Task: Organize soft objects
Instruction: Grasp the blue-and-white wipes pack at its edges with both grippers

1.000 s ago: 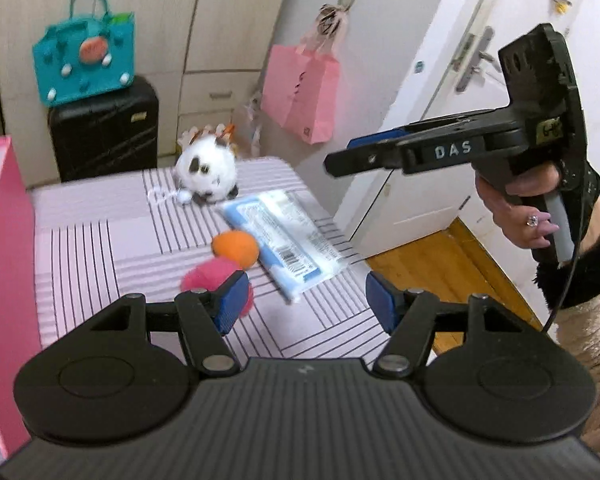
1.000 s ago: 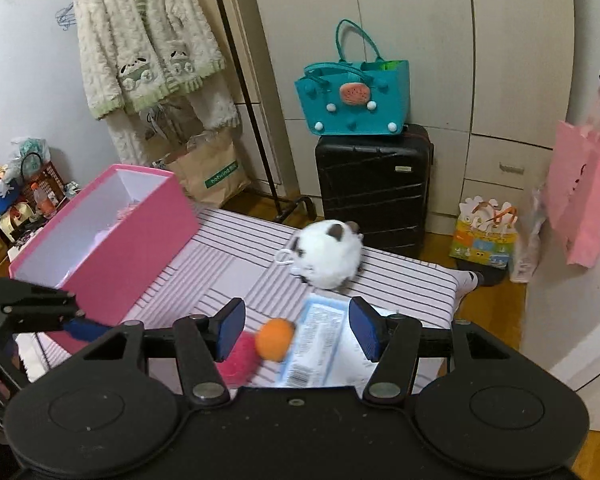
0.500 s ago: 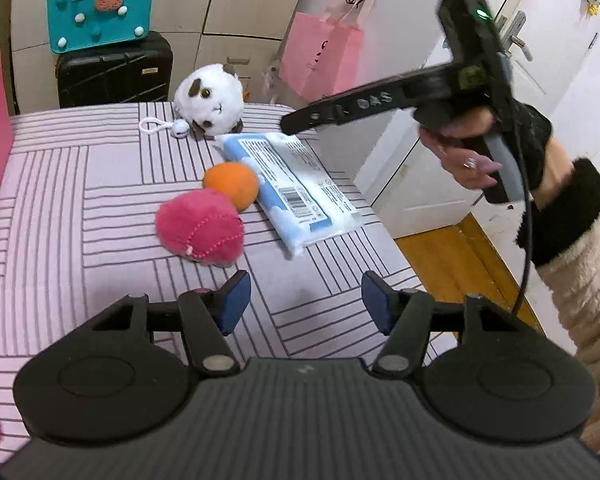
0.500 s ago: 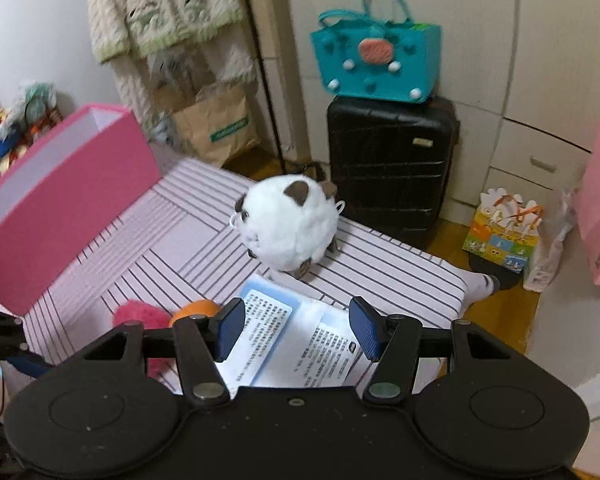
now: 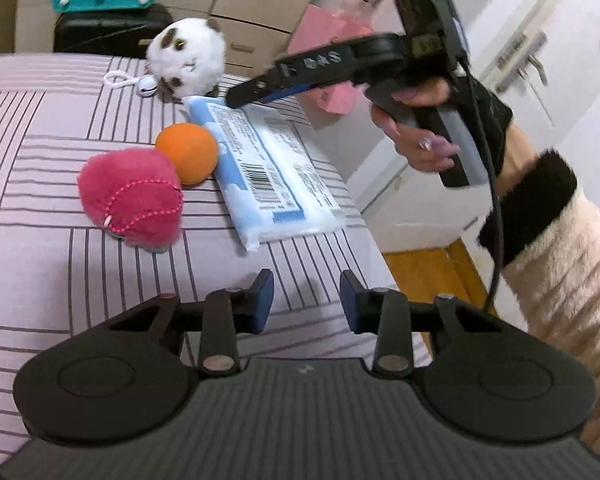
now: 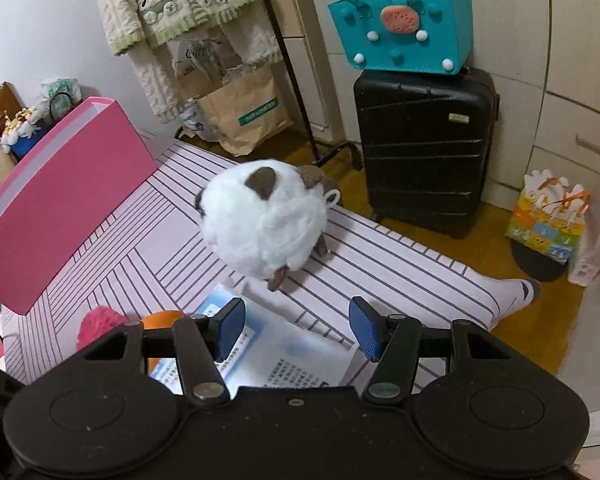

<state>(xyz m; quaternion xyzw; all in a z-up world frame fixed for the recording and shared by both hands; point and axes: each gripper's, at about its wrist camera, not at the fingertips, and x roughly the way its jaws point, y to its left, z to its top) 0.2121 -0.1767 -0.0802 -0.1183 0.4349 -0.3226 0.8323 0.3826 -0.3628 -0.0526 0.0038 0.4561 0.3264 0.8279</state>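
On a striped bedspread point(image 5: 40, 264) lie a white plush animal point(image 6: 262, 220), an orange foam ball point(image 5: 187, 153), a pink plush strawberry point(image 5: 130, 196) and a blue tissue pack point(image 5: 272, 172). The right gripper point(image 6: 296, 330) hovers half-open and empty above the pack, facing the plush; the left gripper point(image 5: 306, 300) is closing on nothing. The plush looks light and squashy, best pinched across its round body.

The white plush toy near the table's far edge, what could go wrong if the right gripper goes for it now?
1. The white plush toy is round and sits near the table's far edge; a nudge from the open right gripper could roll it to the floor.
2. The blue-and-white packet lies right under that gripper, so a fingertip may drag it along.
3. The left gripper, jaws closing on nothing, hangs close by; the two could bump.
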